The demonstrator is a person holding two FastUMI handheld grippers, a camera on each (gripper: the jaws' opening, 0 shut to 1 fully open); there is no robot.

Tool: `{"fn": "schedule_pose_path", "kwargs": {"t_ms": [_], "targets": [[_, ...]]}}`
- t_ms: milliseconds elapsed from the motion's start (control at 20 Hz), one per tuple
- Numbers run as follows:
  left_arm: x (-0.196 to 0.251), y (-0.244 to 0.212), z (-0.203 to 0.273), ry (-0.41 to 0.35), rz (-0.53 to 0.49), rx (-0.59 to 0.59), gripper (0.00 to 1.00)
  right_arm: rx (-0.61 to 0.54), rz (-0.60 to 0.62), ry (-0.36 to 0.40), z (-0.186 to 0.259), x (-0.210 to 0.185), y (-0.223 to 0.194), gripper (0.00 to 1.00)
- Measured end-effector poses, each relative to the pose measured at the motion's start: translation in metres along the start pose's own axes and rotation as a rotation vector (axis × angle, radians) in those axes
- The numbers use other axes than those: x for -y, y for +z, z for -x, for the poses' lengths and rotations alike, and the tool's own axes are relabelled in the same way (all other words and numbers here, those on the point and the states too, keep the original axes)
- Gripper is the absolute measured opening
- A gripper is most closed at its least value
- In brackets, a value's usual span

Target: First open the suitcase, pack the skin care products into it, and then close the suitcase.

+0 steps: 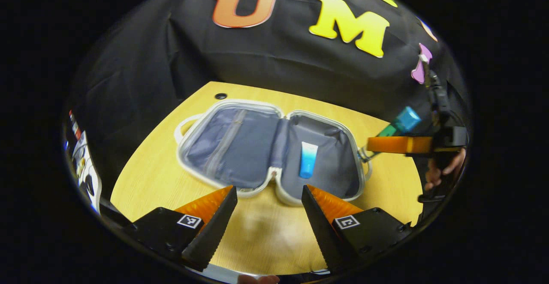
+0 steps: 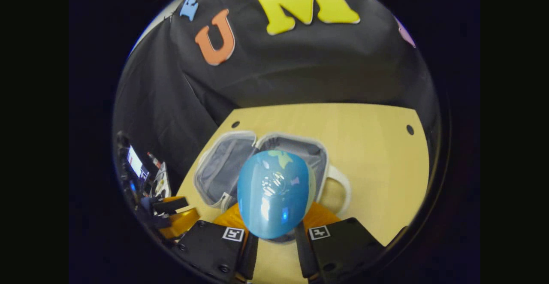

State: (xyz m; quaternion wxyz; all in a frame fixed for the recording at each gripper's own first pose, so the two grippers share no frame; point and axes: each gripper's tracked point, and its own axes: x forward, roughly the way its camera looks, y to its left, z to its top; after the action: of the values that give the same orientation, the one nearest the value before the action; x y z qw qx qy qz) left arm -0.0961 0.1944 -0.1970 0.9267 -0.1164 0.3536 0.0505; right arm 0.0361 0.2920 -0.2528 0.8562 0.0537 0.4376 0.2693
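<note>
The small suitcase [image 1: 240,146] lies open flat on the yellow table [image 1: 150,176], showing its grey lining and white rim. A blue and white tube [image 1: 308,159] rests in its right half. My left gripper [image 1: 269,206] stands open just before the suitcase's near edge, with nothing between its fingers. To the right of the case a hand carries my right gripper [image 1: 396,144], which holds a teal bottle [image 1: 405,121]. In the right gripper view, the right gripper [image 2: 274,226] is shut on that bottle, whose blue cap [image 2: 274,194] hides much of the open suitcase [image 2: 218,168] behind it.
The suitcase has a white handle [image 2: 339,181] on its right side. Small dark holes [image 2: 410,129] mark the table's far corners. Black cloth hangs behind the table. Cluttered equipment [image 1: 83,164] sits beyond the table's left edge. My left gripper [image 2: 173,215] shows at lower left.
</note>
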Motion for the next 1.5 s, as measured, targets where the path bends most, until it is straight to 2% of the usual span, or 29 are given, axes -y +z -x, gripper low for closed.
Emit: {"fn": "schedule_pose_path", "kwargs": {"t_ms": [100,200,450,550,600,800,1000,1250,1400,1500], "targets": [[-0.027,-0.013,0.02,0.041,0.041,-0.003,0.96,-0.079,0.007,-0.021,-0.035,-0.001,-0.017,0.34],[-0.055,-0.025,0.026,0.084,0.074,-0.006,0.96,-0.15,-0.036,-0.056,-0.059,0.005,-0.033,0.37],[-0.096,-0.035,0.045,0.146,0.162,-0.007,1.0,-0.244,-0.189,-0.154,-0.082,0.017,-0.048,0.35],[-0.103,-0.029,0.039,0.152,0.176,0.006,1.0,-0.26,-0.229,-0.187,-0.09,0.019,-0.045,0.32],[-0.107,-0.025,0.039,0.153,0.178,0.015,0.97,-0.27,-0.231,-0.21,-0.095,0.02,-0.044,0.36],[-0.107,-0.008,0.042,0.147,0.163,0.055,0.97,-0.299,-0.271,-0.275,-0.106,0.027,-0.029,0.35],[-0.108,-0.003,0.043,0.142,0.164,0.062,0.97,-0.379,-0.367,-0.347,-0.116,0.04,-0.04,0.32],[-0.114,-0.001,0.043,0.144,0.166,0.066,0.96,-0.388,-0.412,-0.357,-0.114,0.043,-0.045,0.36],[-0.119,0.008,0.04,0.141,0.156,0.096,0.97,-0.407,-0.377,-0.372,-0.108,0.043,-0.052,0.37],[-0.126,0.018,0.041,0.146,0.112,0.139,0.96,-0.39,-0.371,-0.34,-0.098,0.036,-0.051,0.52]]}}
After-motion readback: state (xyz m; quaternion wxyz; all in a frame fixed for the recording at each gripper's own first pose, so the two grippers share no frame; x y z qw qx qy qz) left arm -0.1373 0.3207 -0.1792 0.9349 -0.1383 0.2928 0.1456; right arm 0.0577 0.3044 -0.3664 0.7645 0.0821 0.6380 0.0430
